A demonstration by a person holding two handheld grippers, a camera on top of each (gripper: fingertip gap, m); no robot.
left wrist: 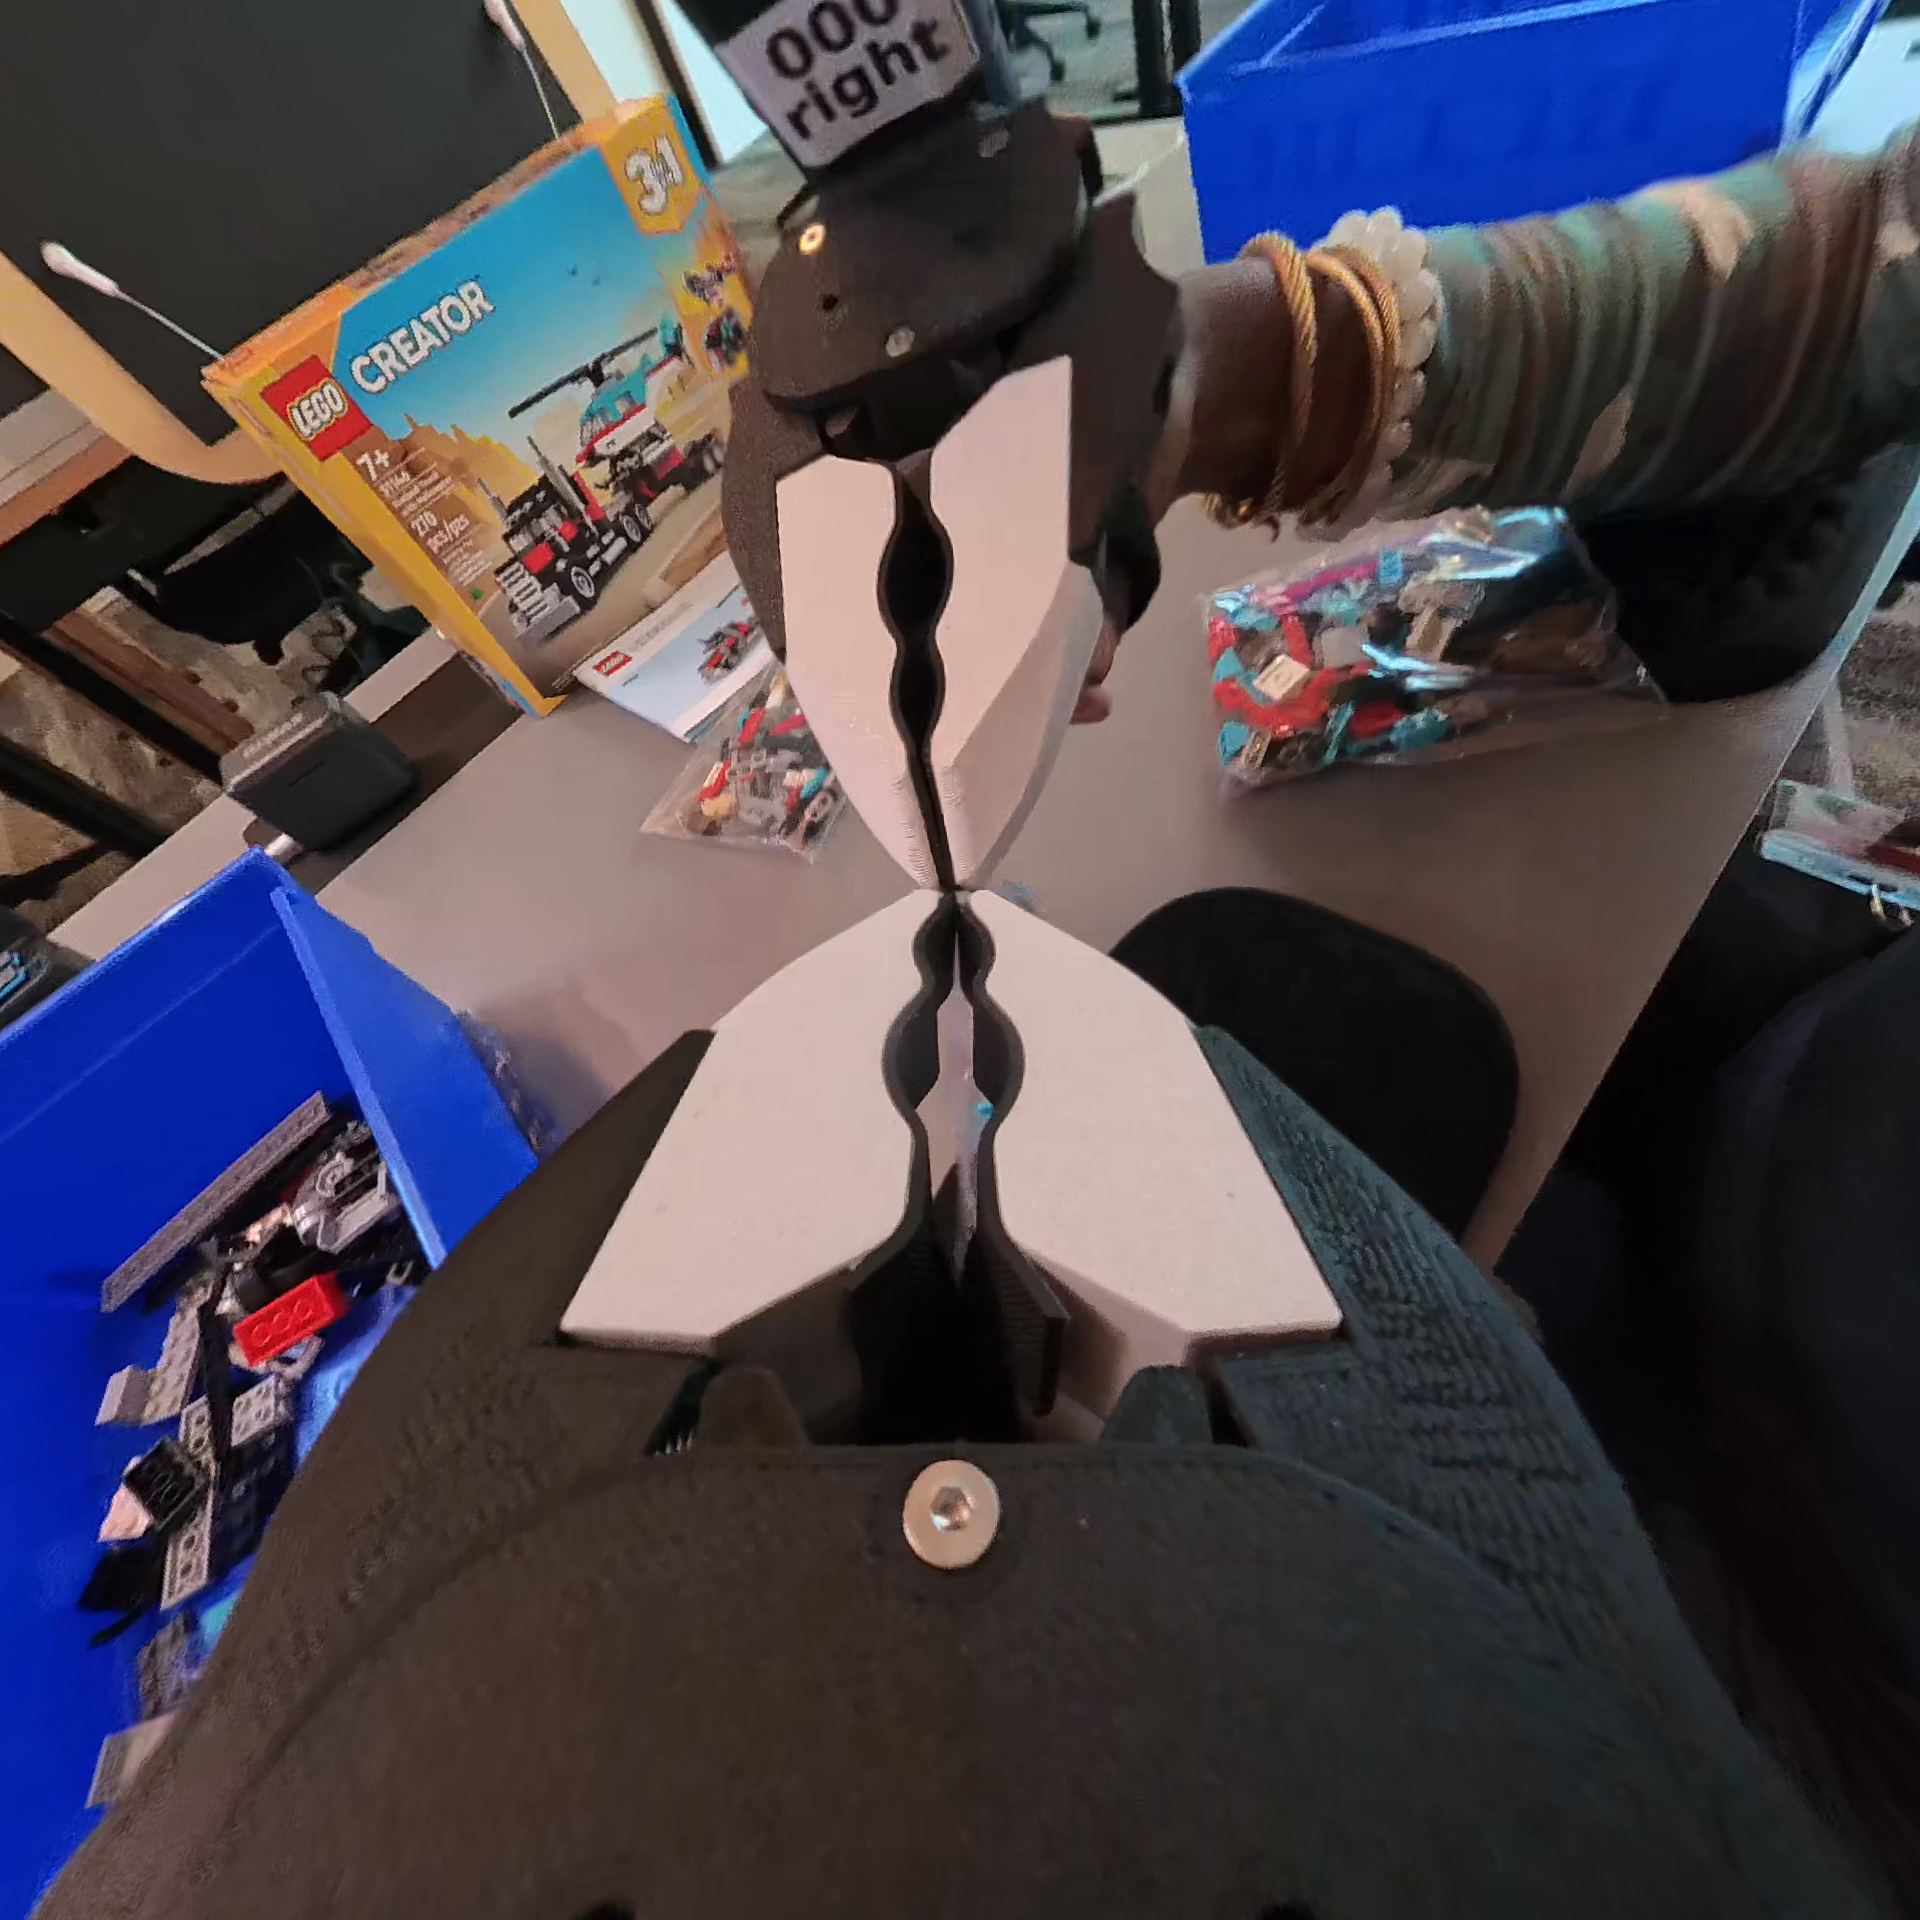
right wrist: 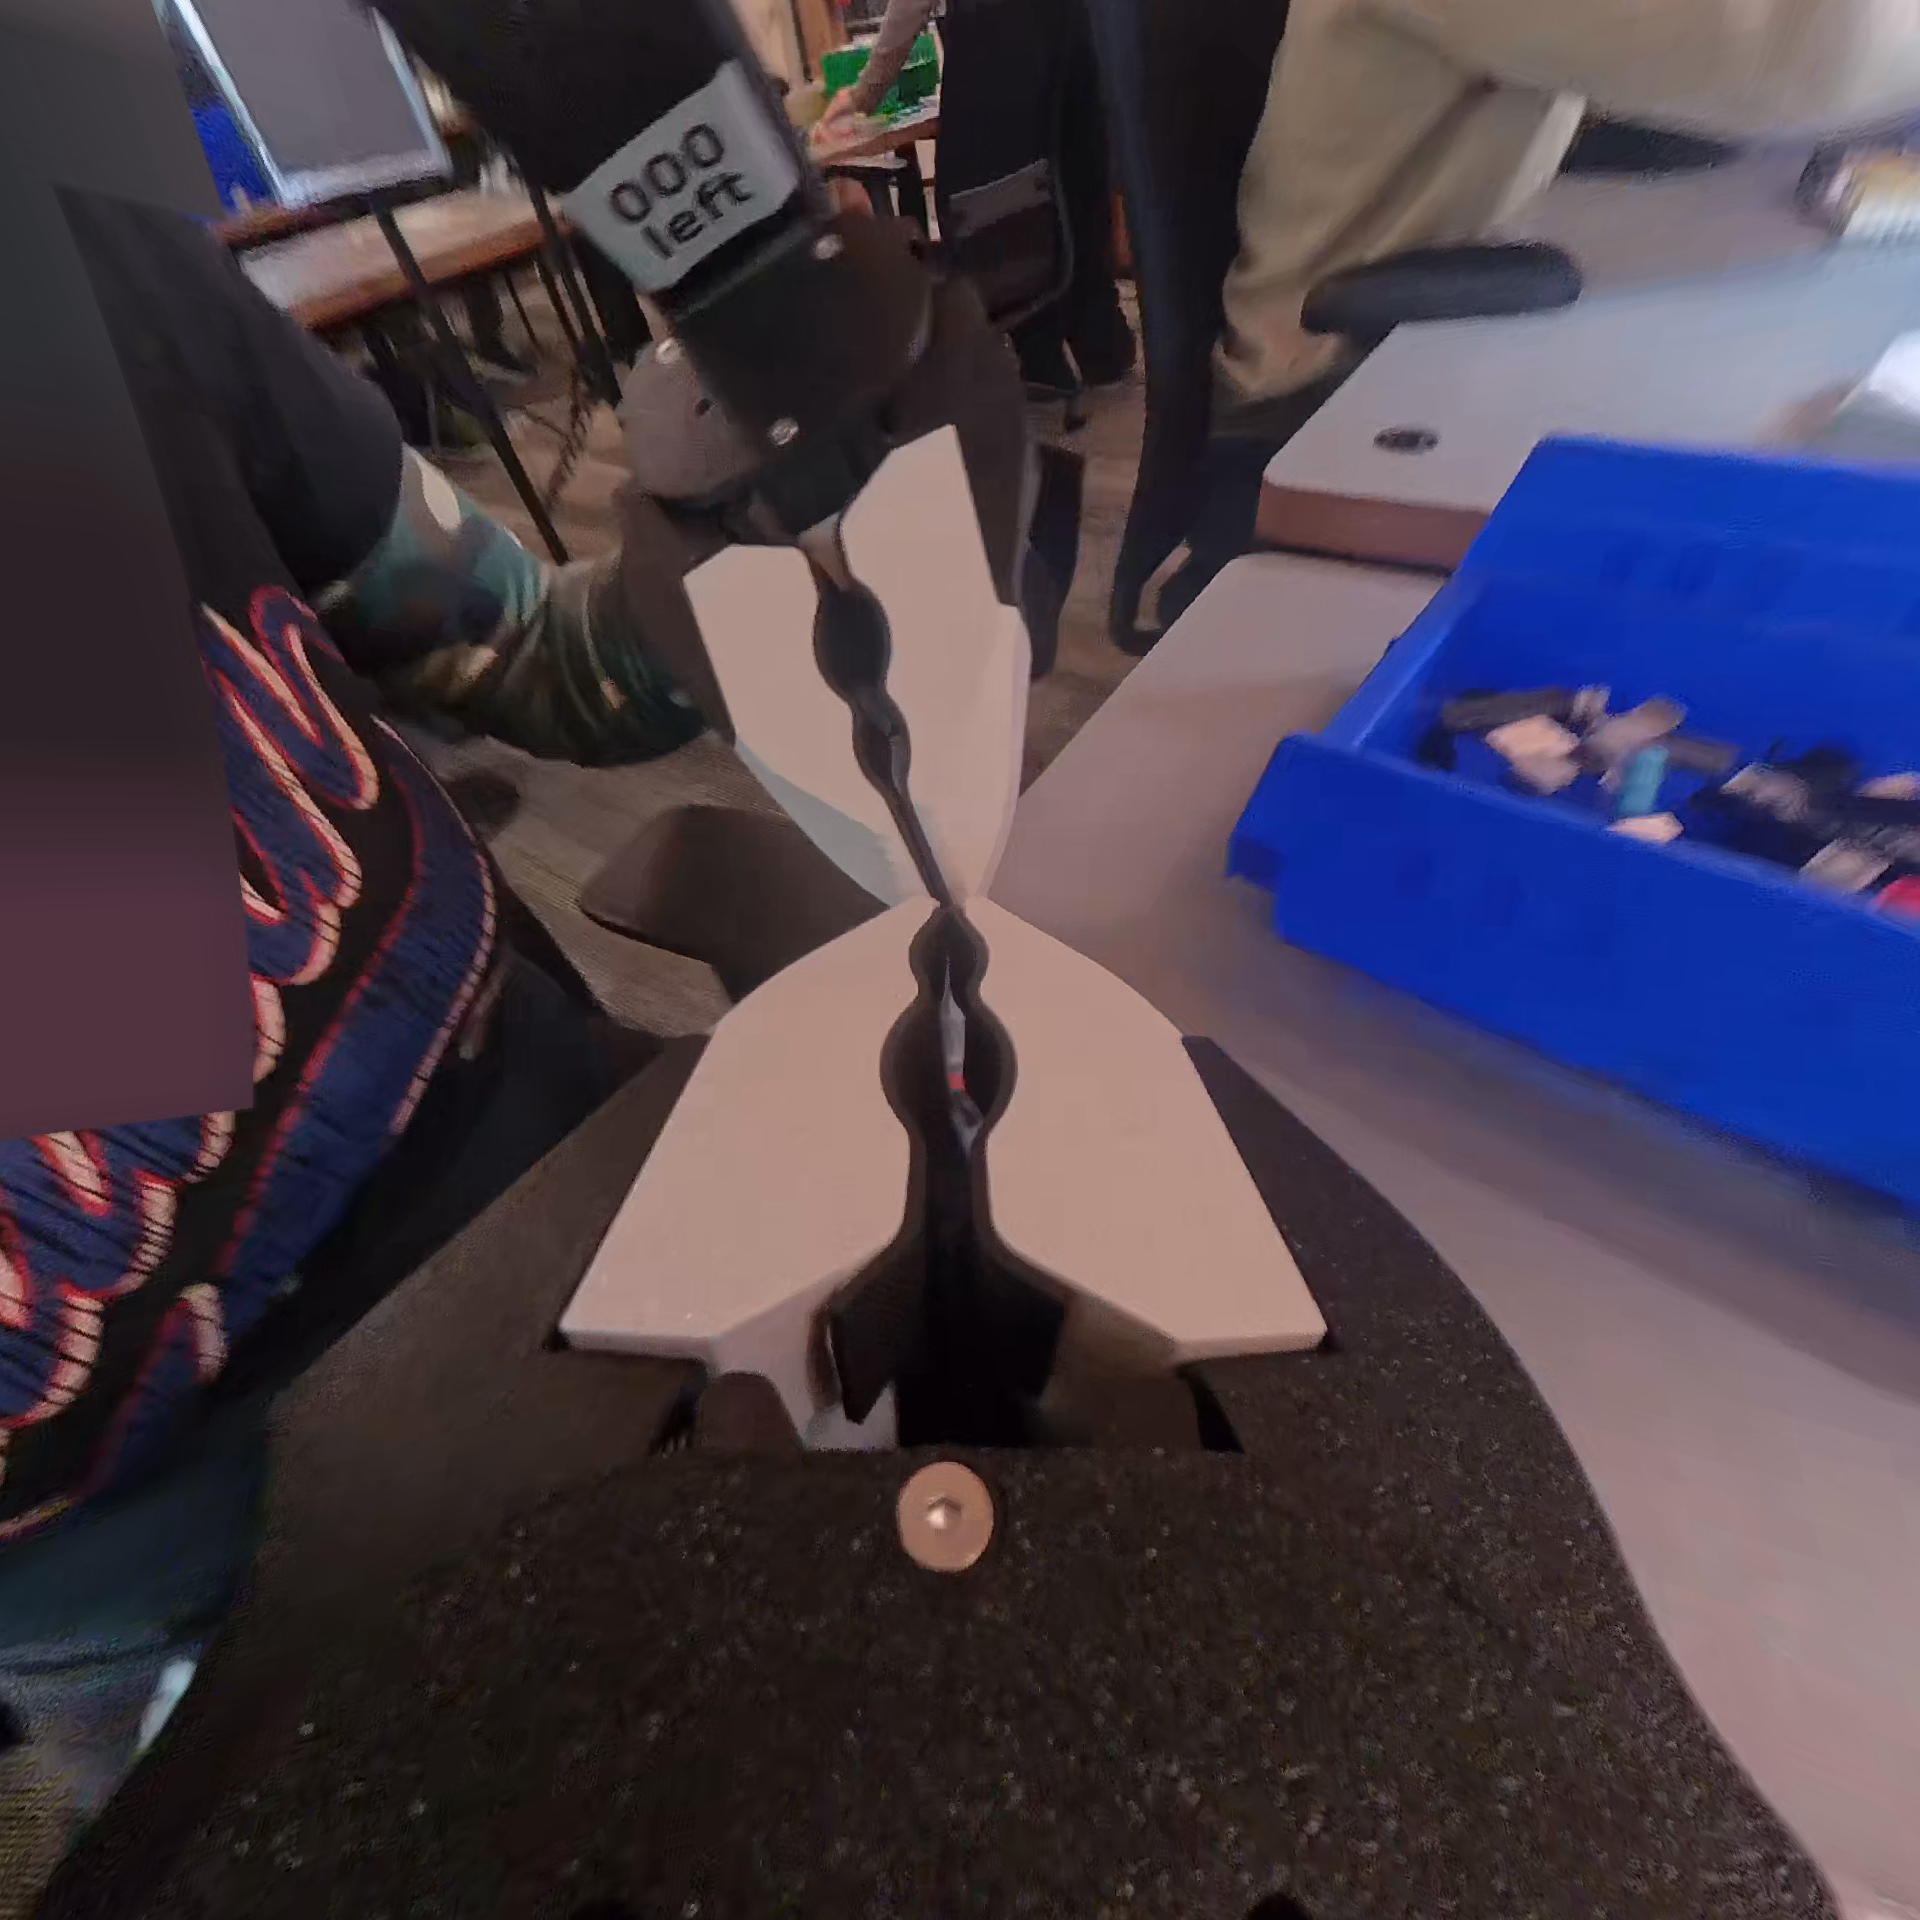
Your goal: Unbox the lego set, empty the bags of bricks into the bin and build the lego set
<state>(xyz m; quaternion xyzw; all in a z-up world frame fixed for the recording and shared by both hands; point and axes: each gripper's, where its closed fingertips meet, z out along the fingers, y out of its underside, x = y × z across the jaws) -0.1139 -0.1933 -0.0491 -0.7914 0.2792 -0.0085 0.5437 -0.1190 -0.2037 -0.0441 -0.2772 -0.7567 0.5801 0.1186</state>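
Observation:
My left gripper (left wrist: pixel 951 906) and right gripper (left wrist: pixel 941 871) meet tip to tip above the grey table's (left wrist: pixel 1299 873) front edge, both with jaws closed. A thin clear plastic bag piece (left wrist: pixel 962 1081) shows edge-on between the left fingers, and again between the right fingers (right wrist: pixel 954 1039). The right wrist view shows my right gripper (right wrist: pixel 948 920) against the left gripper (right wrist: pixel 932 888). A blue bin (left wrist: pixel 343 997) at lower left holds loose bricks (left wrist: pixel 239 1340); it also shows in the right wrist view (right wrist: pixel 1538 935). A small sealed bag of bricks (left wrist: pixel 758 779) and a larger one (left wrist: pixel 1403 655) lie on the table.
The lego box (left wrist: pixel 499 416) stands at the back left with an instruction booklet (left wrist: pixel 675 665) beside it. A black device (left wrist: pixel 322 769) sits at the left edge. A second blue bin (left wrist: pixel 1455 114) stands at the back right. A black chair part (left wrist: pixel 1330 1039) is under the front edge. The grippers are tip to tip, or close to it.

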